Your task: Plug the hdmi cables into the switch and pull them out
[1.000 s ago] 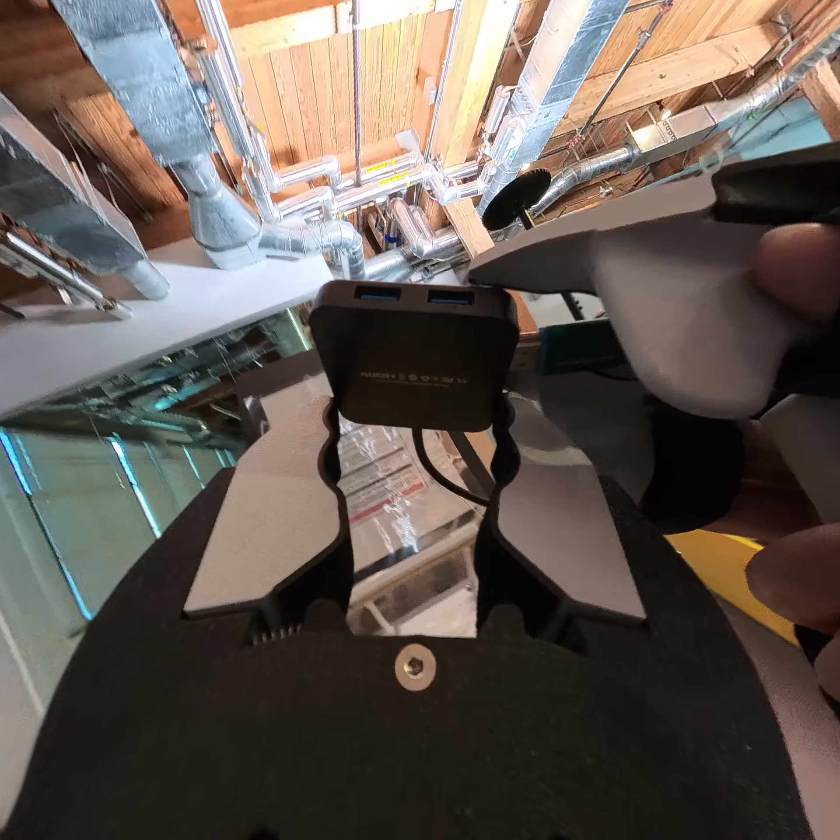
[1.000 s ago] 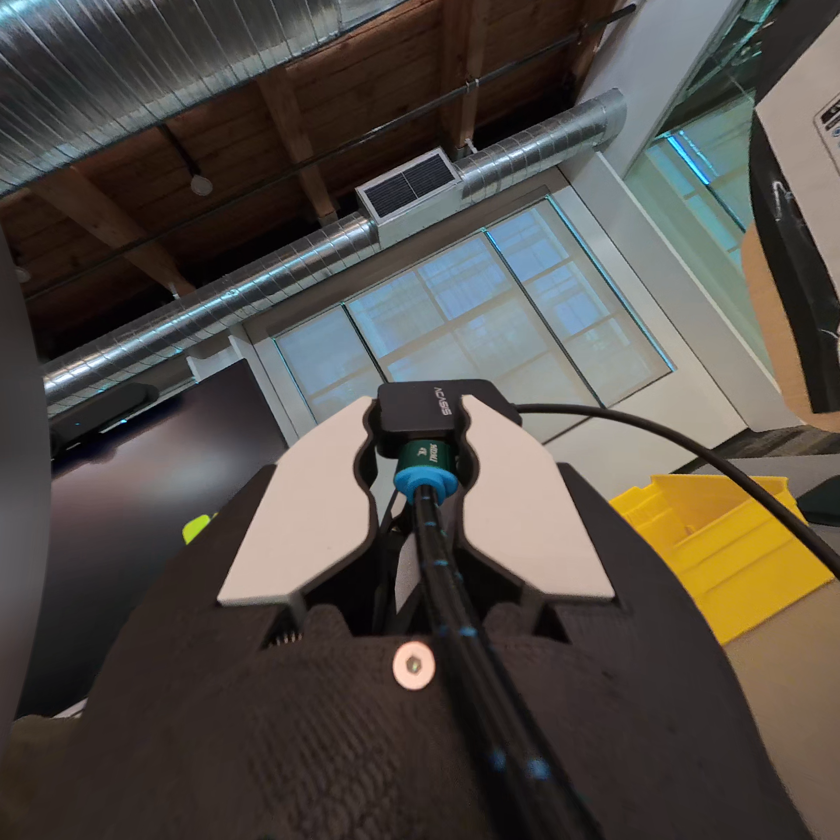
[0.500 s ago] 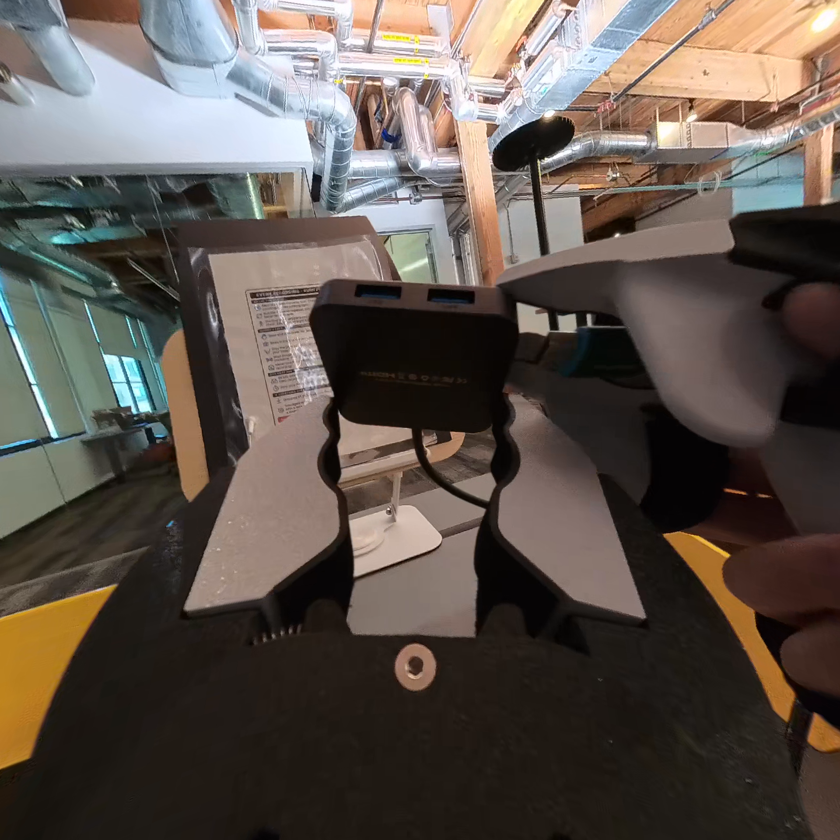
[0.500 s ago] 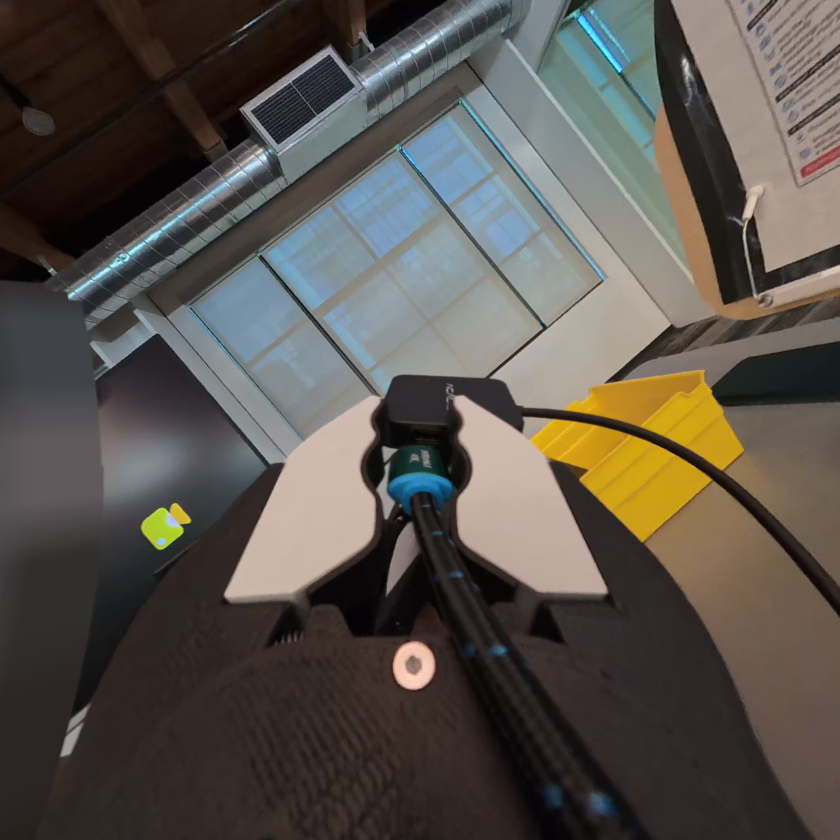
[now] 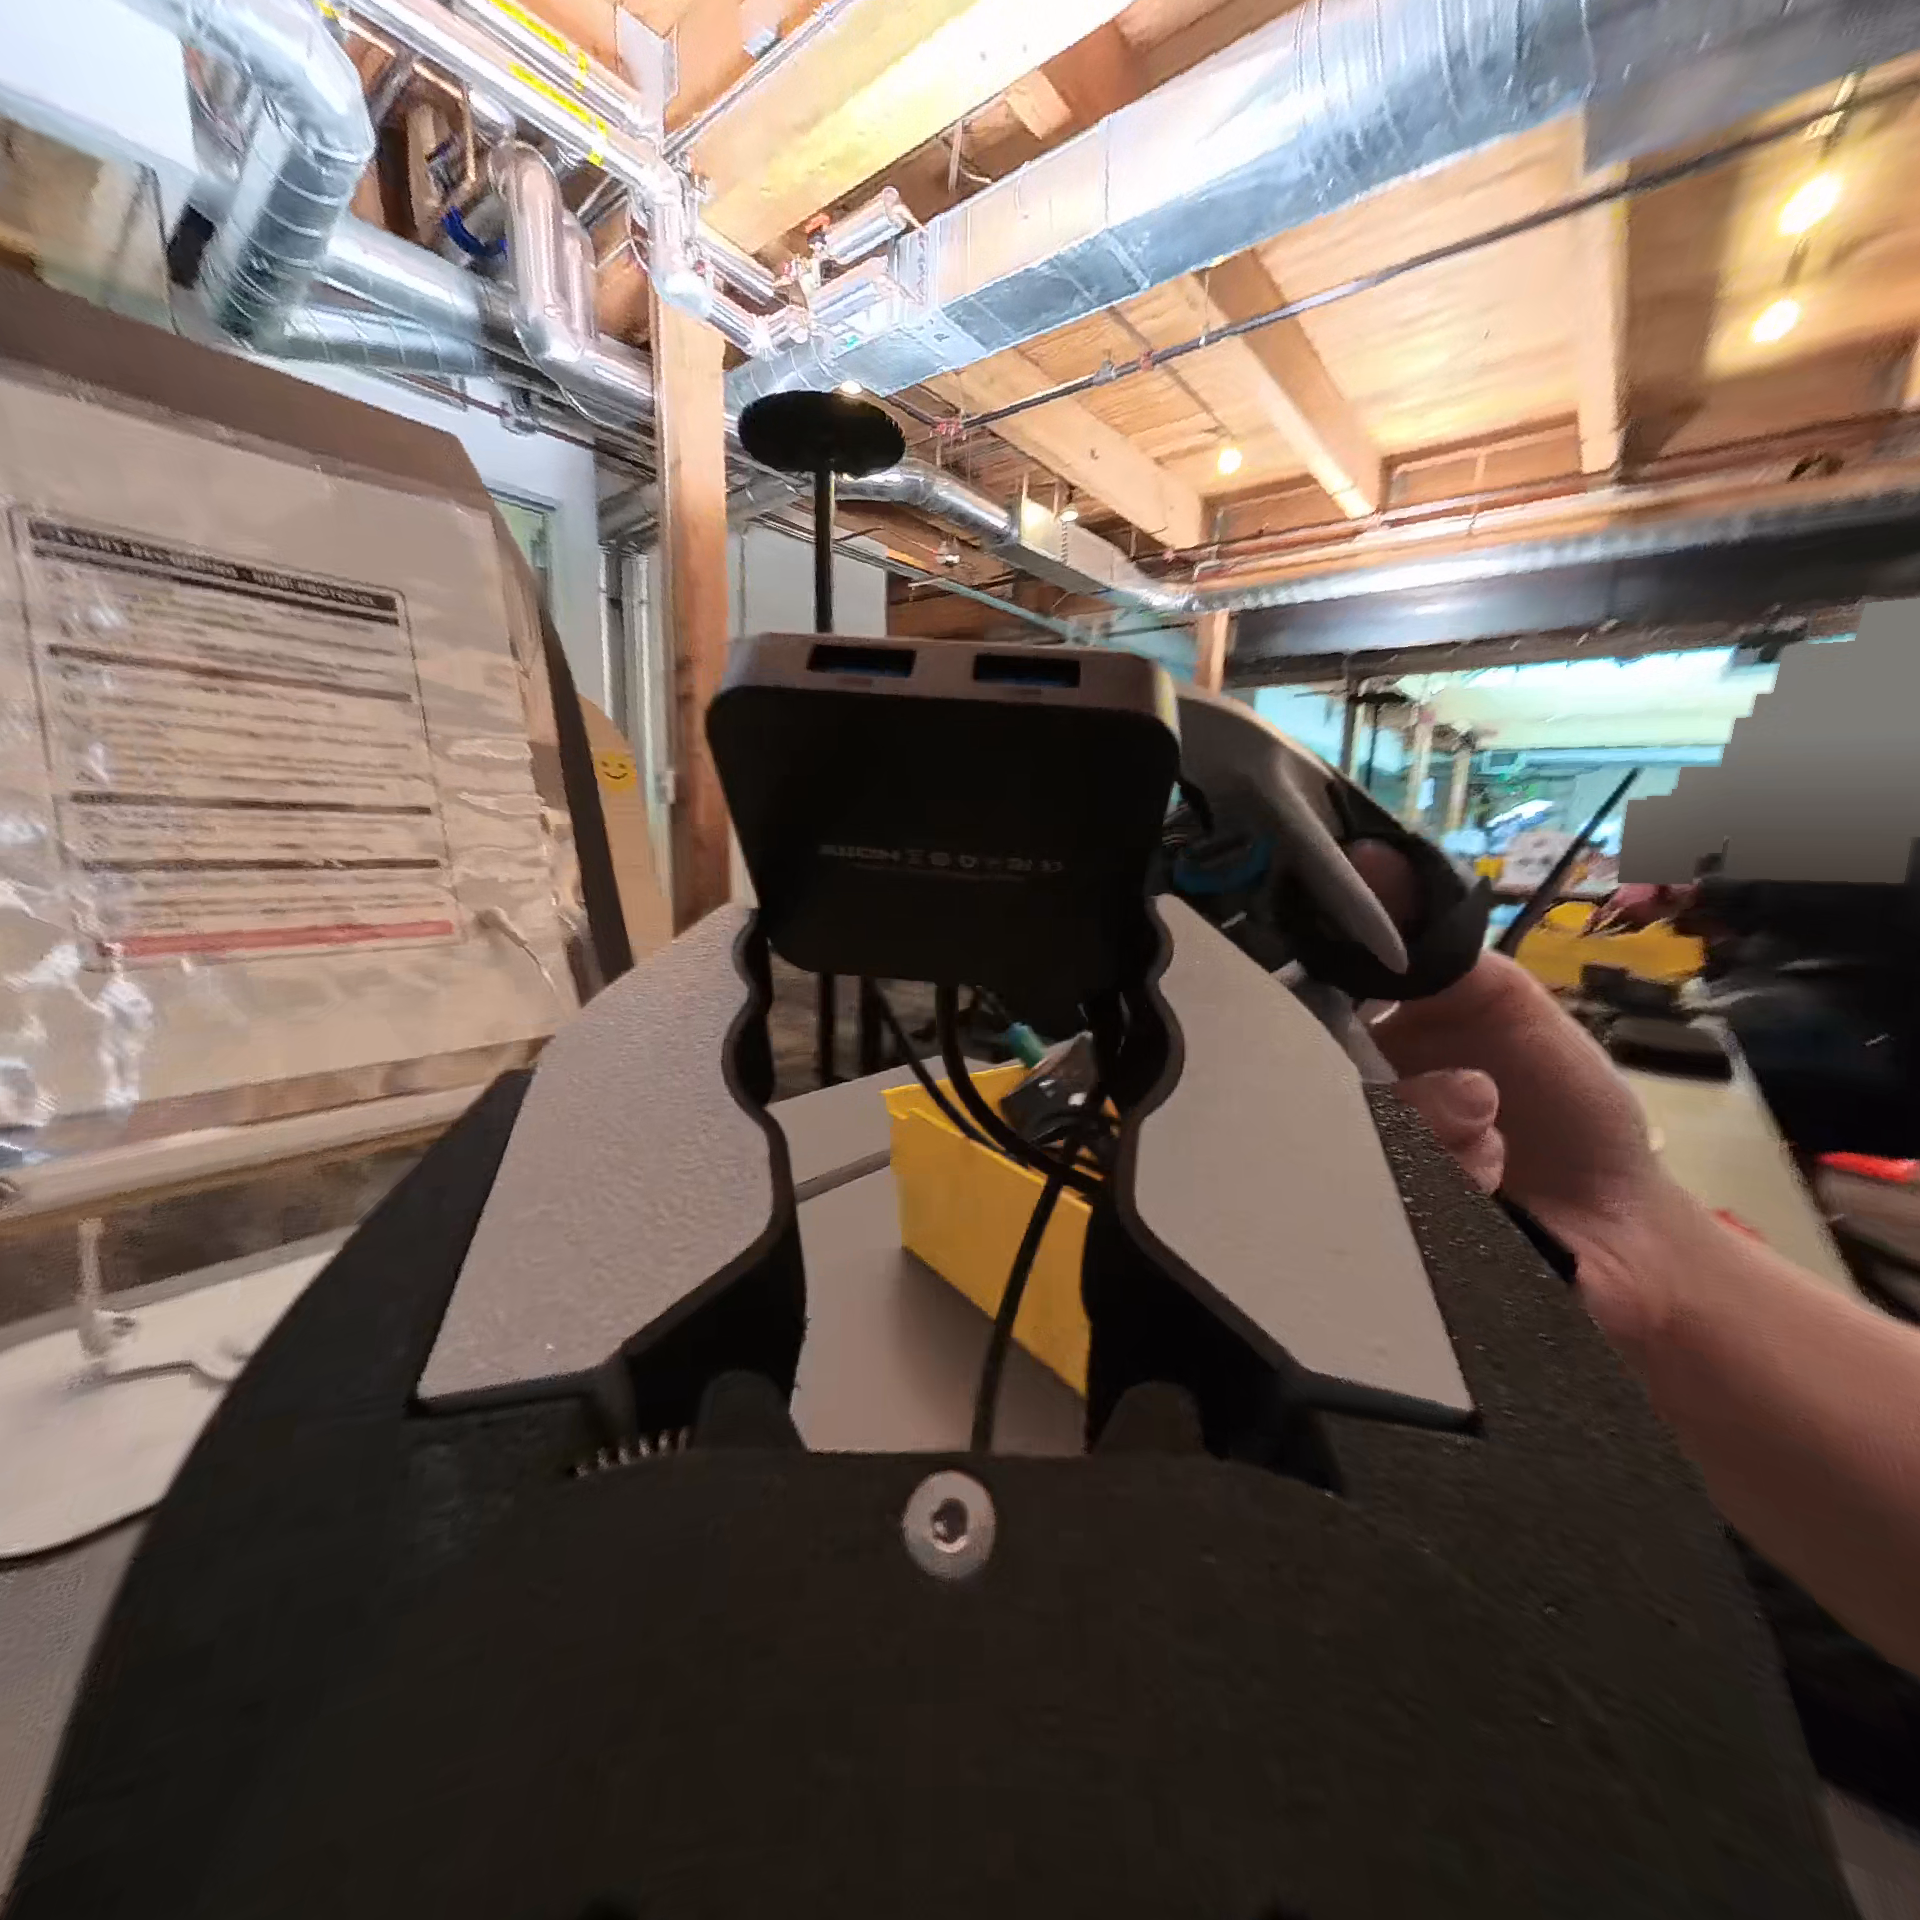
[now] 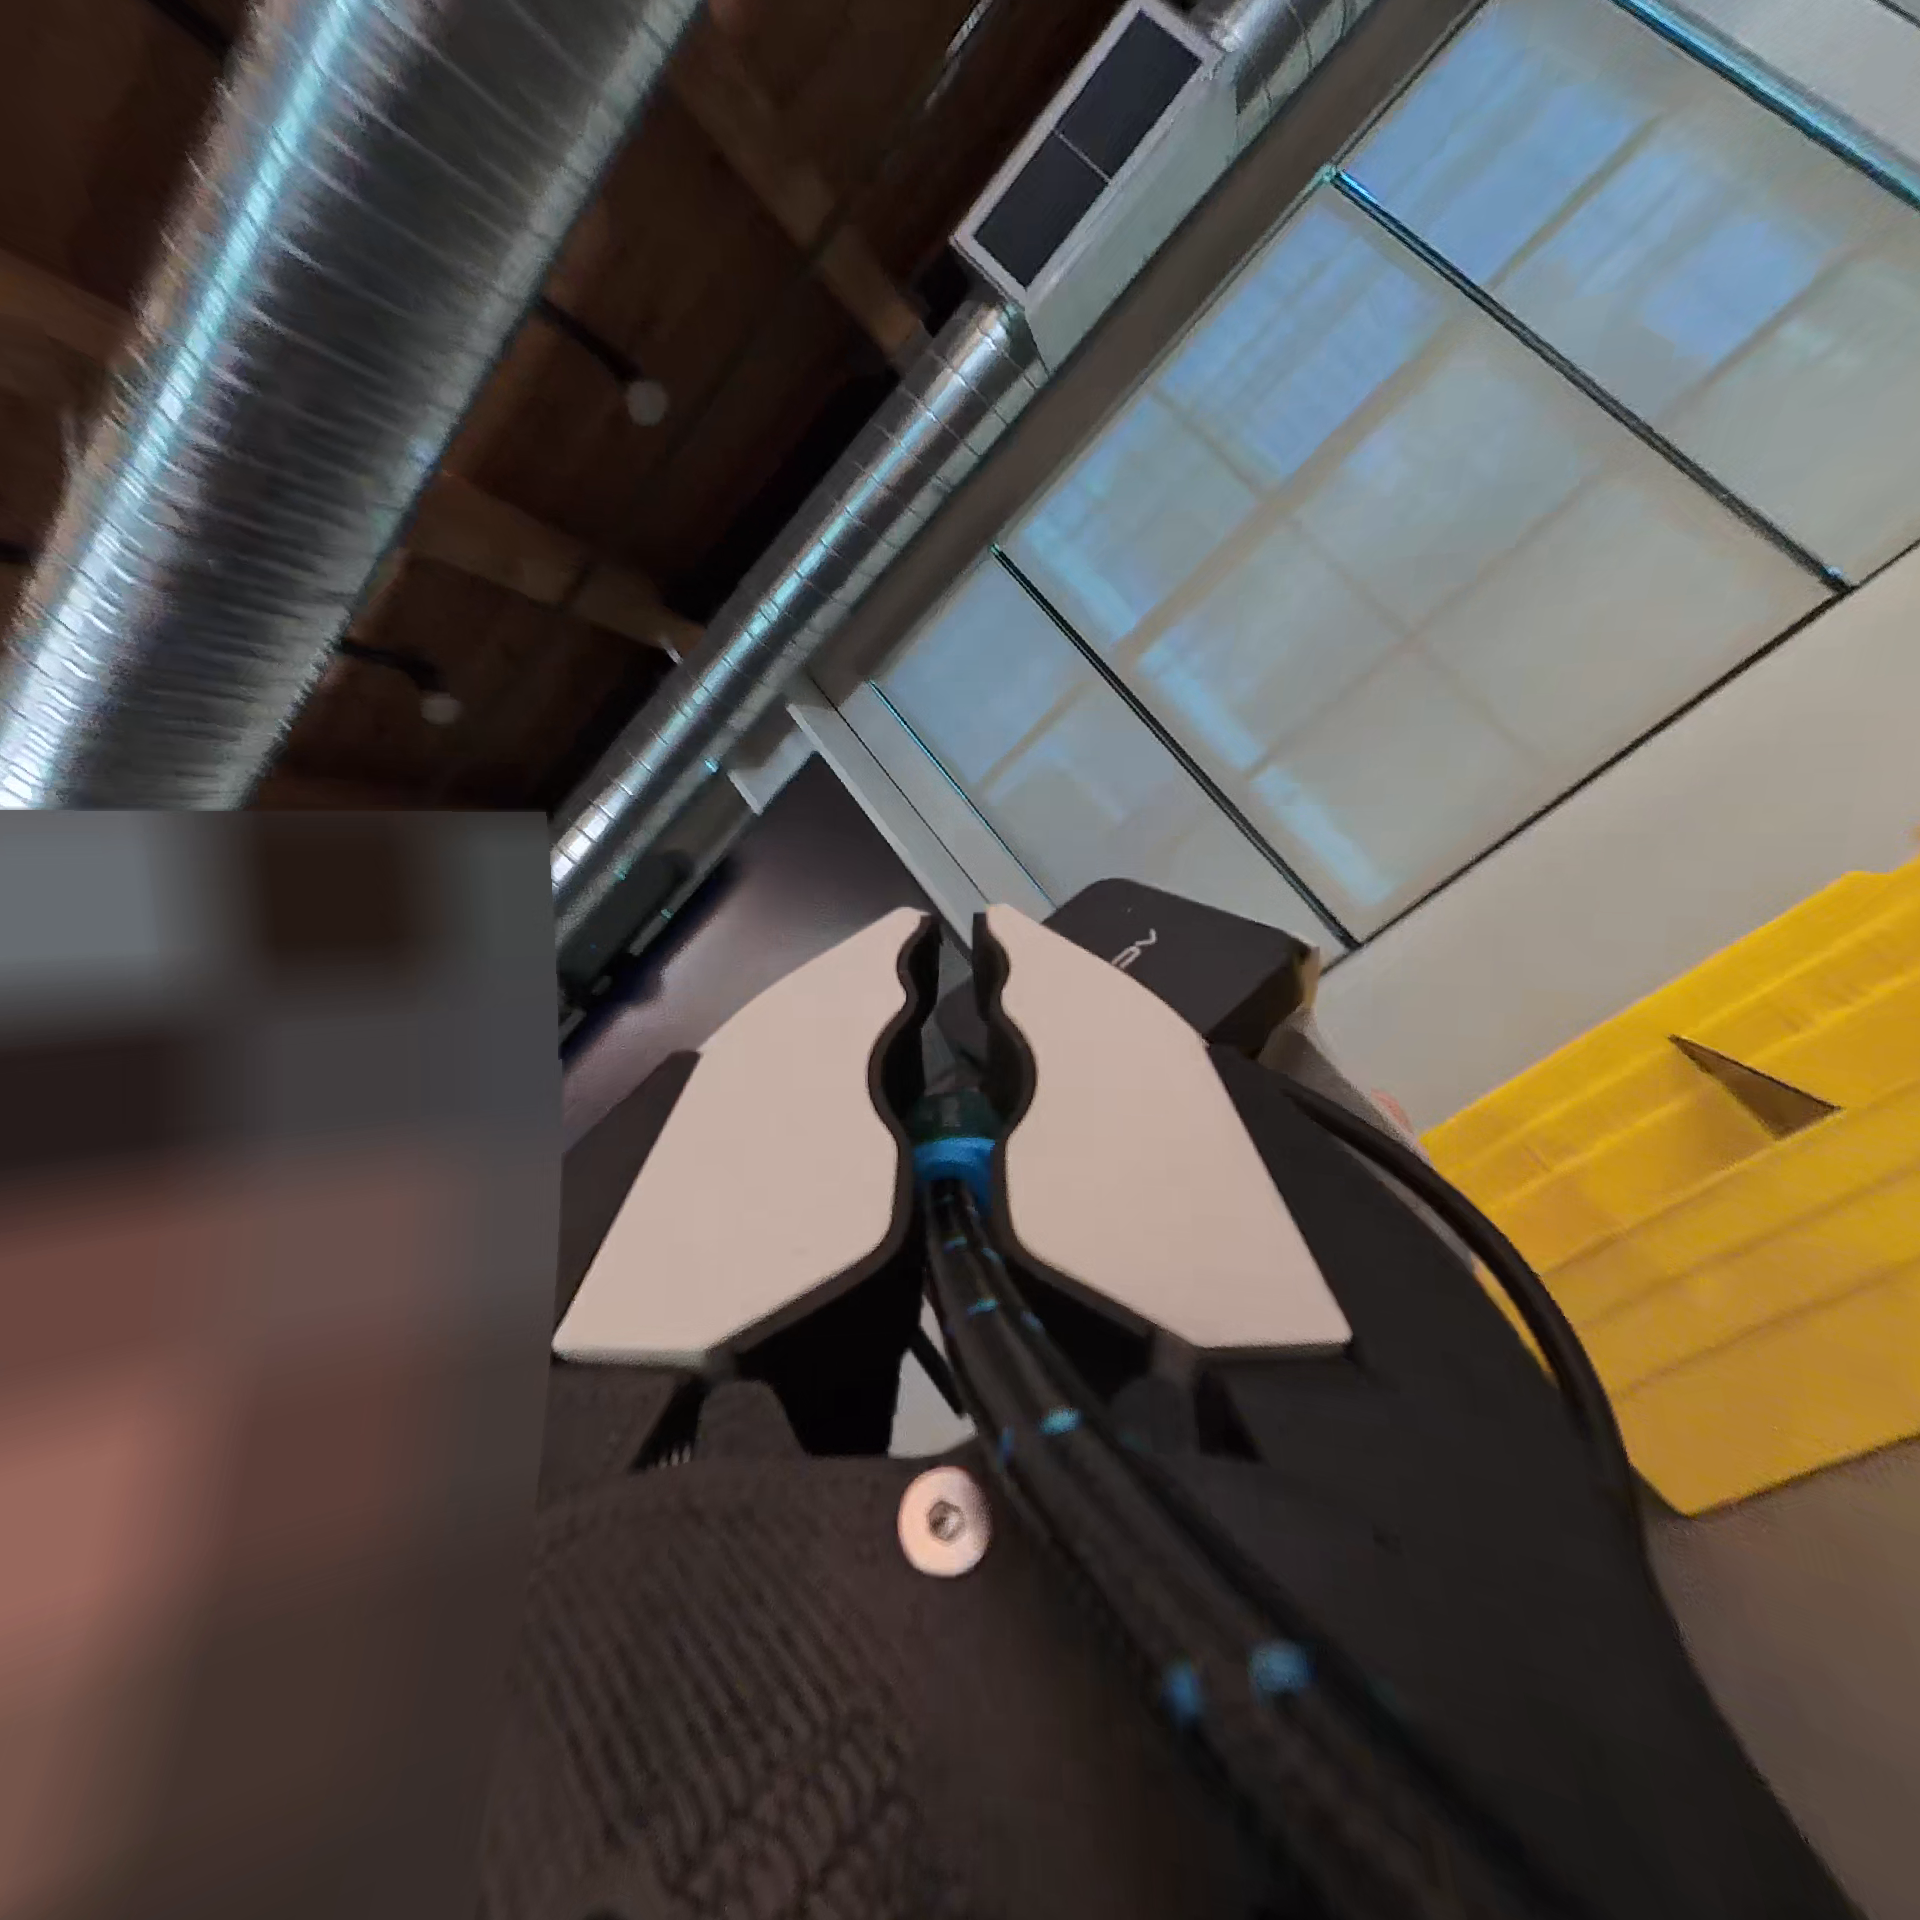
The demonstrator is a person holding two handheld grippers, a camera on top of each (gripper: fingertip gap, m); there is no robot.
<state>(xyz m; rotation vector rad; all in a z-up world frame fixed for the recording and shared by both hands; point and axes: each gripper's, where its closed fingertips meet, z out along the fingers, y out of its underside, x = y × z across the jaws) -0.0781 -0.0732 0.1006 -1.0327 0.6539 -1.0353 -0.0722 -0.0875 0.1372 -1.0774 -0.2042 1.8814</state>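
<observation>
The switch (image 5: 940,821) looks like matt black plastic, smooth. The left gripper (image 5: 951,971) has flat grey fingers (image 5: 623,1164) with a fine grainy finish on a rough black textured body. The cable (image 6: 1039,1382) is braided black cloth with blue flecks. The bin (image 6: 1704,1226) is glossy yellow plastic. The ducts (image 6: 218,405) are ribbed shiny metal, under wood beams (image 5: 1288,364).

Switch (image 5: 945,821) in left claw (image 5: 951,966)

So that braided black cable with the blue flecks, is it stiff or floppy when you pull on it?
Probably fairly stiff: the braided cable runs nearly straight back from the plug in the right gripper. It looks thick beside the switch's thin cord, which hangs loosely. The woven sheath should be grippy rather than slippery.
</observation>
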